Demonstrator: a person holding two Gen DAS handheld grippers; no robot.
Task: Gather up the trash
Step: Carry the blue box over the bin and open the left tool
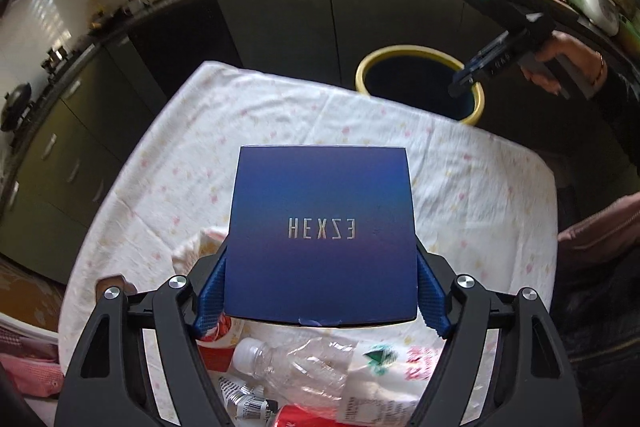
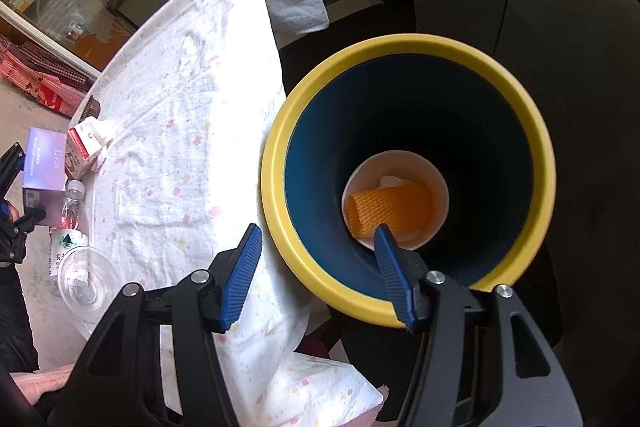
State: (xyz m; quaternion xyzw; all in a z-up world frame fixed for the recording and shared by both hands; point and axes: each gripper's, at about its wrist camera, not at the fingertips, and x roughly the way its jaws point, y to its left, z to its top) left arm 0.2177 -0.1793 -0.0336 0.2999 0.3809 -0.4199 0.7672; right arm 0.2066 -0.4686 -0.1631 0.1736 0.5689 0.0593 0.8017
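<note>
Left tool (image 1: 320, 291) clamps a flat blue box (image 1: 322, 235) by its two side edges, the blue pads (image 1: 210, 301) pressed against the cardboard, so the box sits lifted above the desk (image 1: 460, 163) with its silver lettering facing the camera. Beneath it, on the flowered white cloth that covers the desk, lie a crushed clear plastic bottle (image 1: 296, 359) with a white cap, a red can (image 1: 298, 417) and a small carton (image 2: 86, 147) at the near edge. Right tool (image 2: 316, 267), held in a hand (image 1: 556, 67), hangs over the yellow-rimmed bin (image 2: 532, 131) just beyond the desk's far side; its jaws stand partly apart with nothing between them. Inside the dark bin rests a white paper cup (image 2: 438, 187) with an orange foam net (image 2: 388, 209) in it. A clear plastic cup (image 2: 86, 287) lies on the desk near the bottle.
</note>
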